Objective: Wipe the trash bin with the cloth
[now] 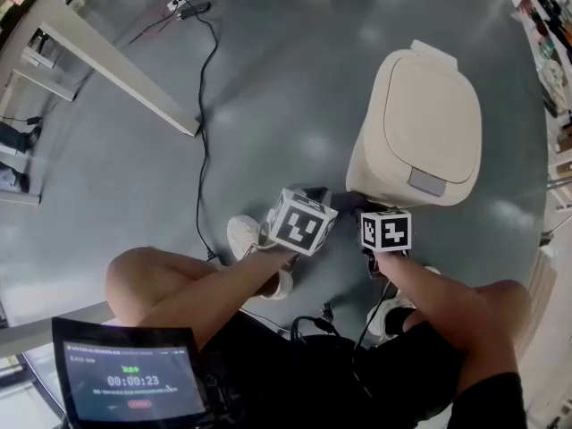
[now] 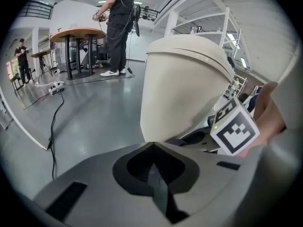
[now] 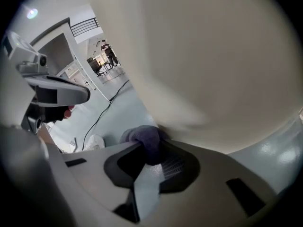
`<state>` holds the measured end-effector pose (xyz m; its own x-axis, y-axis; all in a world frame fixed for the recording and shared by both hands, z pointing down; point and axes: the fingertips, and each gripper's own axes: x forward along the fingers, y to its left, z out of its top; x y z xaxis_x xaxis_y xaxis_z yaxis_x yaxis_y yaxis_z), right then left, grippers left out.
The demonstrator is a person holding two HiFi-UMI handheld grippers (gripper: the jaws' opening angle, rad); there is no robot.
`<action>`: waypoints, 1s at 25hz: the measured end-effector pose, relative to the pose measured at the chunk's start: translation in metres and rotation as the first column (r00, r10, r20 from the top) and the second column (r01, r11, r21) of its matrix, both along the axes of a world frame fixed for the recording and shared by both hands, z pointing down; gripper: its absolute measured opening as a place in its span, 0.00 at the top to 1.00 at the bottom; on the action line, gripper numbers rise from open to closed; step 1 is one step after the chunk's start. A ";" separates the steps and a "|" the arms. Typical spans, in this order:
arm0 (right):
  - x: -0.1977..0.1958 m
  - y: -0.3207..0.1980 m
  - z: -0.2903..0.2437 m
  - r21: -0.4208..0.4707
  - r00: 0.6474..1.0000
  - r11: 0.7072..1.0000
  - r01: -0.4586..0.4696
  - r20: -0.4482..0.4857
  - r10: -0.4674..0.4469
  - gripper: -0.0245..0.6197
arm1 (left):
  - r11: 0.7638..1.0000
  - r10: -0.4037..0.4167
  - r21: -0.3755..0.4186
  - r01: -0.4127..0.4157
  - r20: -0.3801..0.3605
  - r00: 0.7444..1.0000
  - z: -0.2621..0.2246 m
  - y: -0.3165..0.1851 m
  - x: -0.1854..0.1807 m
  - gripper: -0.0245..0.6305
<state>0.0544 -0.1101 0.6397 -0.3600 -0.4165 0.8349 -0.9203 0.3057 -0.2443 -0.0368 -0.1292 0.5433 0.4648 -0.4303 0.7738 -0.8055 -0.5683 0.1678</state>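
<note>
The beige lidded trash bin [image 1: 420,128] stands on the grey floor just ahead of both grippers. In the right gripper view its curved wall [image 3: 213,56] fills the frame. My right gripper [image 3: 151,148] is shut on a purple cloth [image 3: 142,138], which presses against the bin's lower wall. My left gripper [image 2: 154,150] is shut with nothing in it and sits close to the bin's base [image 2: 182,89]. In the head view, the marker cubes of the left gripper [image 1: 302,222] and right gripper [image 1: 386,231] sit side by side at the bin's near side, hiding the jaws.
A black cable [image 1: 204,132] runs across the floor left of the bin, past a white table frame [image 1: 116,61]. My shoes [image 1: 243,235] are beside the grippers. A screen [image 1: 130,378] hangs at lower left. A person [image 2: 116,27] stands by a far table.
</note>
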 end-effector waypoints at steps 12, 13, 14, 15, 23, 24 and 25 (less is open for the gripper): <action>0.047 0.012 -0.003 -0.019 0.996 0.996 -0.084 -0.015 0.083 0.86 | 0.999 0.047 -0.012 -0.047 0.034 0.998 0.004 0.009 0.023 0.97; 0.053 0.013 -0.005 -0.020 0.995 0.995 -0.096 -0.017 0.096 0.86 | 0.998 0.056 -0.010 -0.055 0.043 0.997 0.005 0.009 0.026 0.97; 0.059 0.015 -0.006 -0.021 0.994 0.994 -0.108 -0.020 0.107 0.86 | 0.998 0.064 -0.008 -0.063 0.051 0.997 0.005 0.009 0.029 0.97; 0.064 0.017 -0.007 -0.019 0.993 0.993 -0.117 -0.022 0.116 0.86 | 0.997 0.073 -0.007 -0.072 0.056 0.996 0.005 0.010 0.033 0.97; 0.120 0.032 -0.001 -0.001 0.979 0.981 -0.195 -0.052 0.195 0.86 | 0.986 0.165 -0.027 -0.163 0.070 0.984 0.013 0.022 0.069 0.97; 0.130 0.034 0.000 0.006 0.977 0.978 -0.209 -0.044 0.209 0.86 | 0.985 0.172 -0.021 -0.171 0.073 0.982 0.016 0.024 0.078 0.97; 0.141 0.036 0.001 0.014 0.973 0.974 -0.227 -0.032 0.227 0.86 | 0.984 0.177 -0.021 -0.176 0.075 0.981 0.019 0.026 0.087 0.97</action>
<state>0.1957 -0.0745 0.6406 -0.2272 -0.4929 0.8399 -0.9735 0.0900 -0.2105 0.0503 -0.1029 0.5620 0.4722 -0.3355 0.8151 -0.7031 -0.7010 0.1188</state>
